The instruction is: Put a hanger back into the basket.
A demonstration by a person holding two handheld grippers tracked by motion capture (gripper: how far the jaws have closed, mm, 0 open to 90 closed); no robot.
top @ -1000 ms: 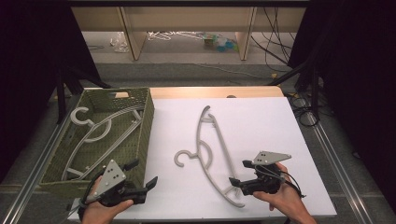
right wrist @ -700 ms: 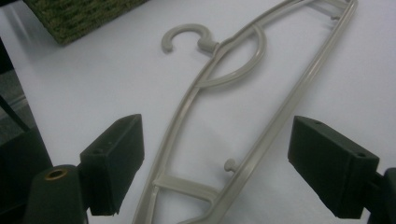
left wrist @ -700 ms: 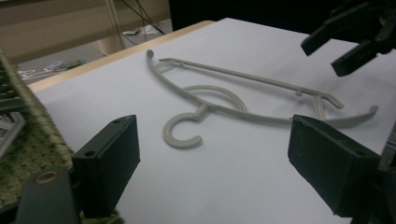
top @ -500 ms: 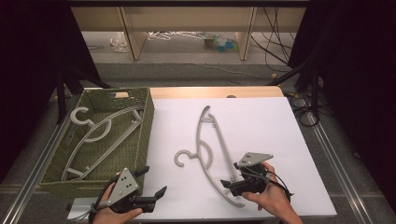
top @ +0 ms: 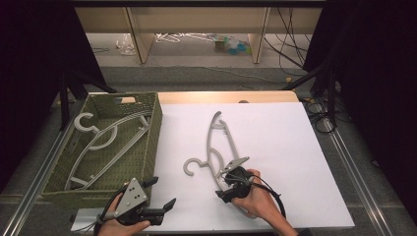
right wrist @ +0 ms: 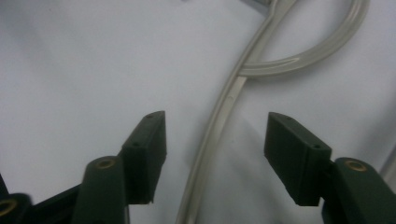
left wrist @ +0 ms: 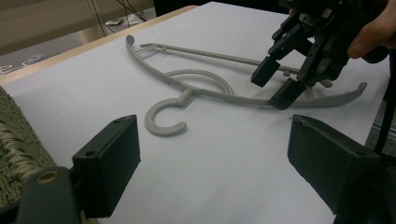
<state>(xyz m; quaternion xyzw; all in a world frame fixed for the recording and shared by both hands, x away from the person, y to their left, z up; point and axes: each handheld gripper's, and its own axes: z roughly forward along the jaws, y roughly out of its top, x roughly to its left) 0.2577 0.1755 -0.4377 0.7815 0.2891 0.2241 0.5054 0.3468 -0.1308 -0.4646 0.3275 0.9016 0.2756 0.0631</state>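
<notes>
Hanger [top: 216,142], grey plastic, lies flat on white counter [top: 290,147] near its middle, hook curled toward basket side, one arm running to far end, other arm toward the person's edge. Right tool [top: 227,183] sits low over hanger's near arm, just past where the inner loop joins it; right hand [top: 255,199] wraps the tool body from behind, forearm coming in from bottom edge, cable looping off wrist. Right gripper view: both jaws straddle the thin arm of hanger [right wrist: 219,135], gap left each side, pads not pressing yet; jaws have just been closing, w/ hanger arm between them. Left gripper view shows same tool [left wrist: 280,81] tipped steeply down, jaw tips at hanger [left wrist: 201,88], lower tip about touching counter [left wrist: 224,177]. Left tool [top: 157,194] hovers at near-left corner of counter, just beside woven green basket [top: 156,128], held level by left hand [top: 120,216], pointing toward the right hand; jaws wide apart, nothing between. Second hanger [top: 105,142] lies inside basket, hook at far-left corner.
</notes>
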